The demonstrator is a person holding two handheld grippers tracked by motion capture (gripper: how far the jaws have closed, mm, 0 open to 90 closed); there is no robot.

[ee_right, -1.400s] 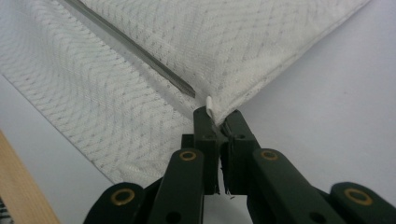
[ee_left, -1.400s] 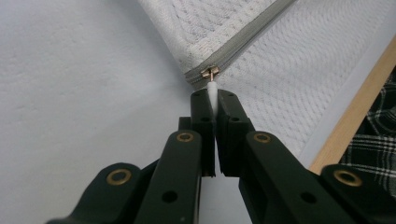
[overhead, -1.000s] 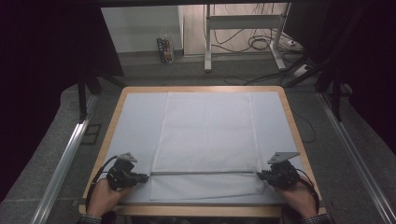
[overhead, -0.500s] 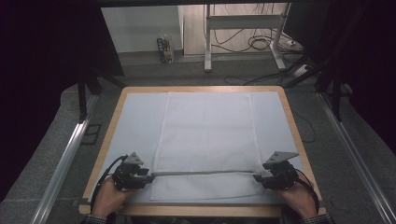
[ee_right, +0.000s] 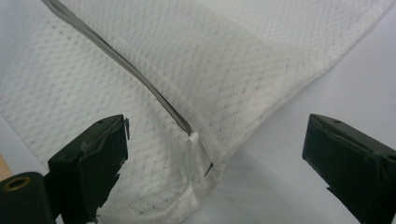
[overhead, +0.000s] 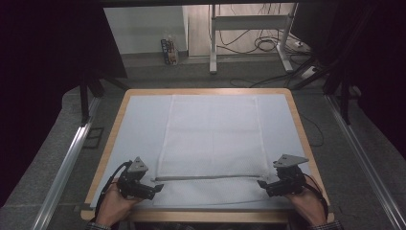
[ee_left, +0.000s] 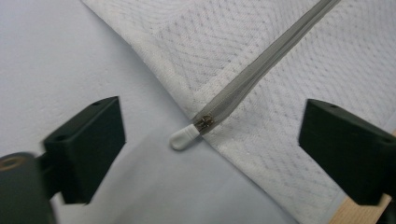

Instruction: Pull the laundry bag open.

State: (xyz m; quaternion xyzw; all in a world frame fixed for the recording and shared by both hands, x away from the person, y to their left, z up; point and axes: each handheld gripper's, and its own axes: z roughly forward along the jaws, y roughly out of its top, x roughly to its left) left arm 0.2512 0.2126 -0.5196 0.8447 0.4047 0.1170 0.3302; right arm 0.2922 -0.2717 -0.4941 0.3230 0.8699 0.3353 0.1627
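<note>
Over the last second we have brought both hands inward, so the left gripper (overhead: 152, 190) and right gripper (overhead: 262, 184), jaws spread and empty, now flank the mesh bag's (overhead: 210, 139) zipper (overhead: 208, 177) ends near the surface's front edge, seemingly ready to pinch.

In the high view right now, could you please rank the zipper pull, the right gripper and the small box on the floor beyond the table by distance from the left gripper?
1. The zipper pull, just right of the left gripper, at the mesh bag's near-left edge.
2. The right gripper, across the bag at the table's near right.
3. The small box, on the floor beyond the table's far edge.
</note>
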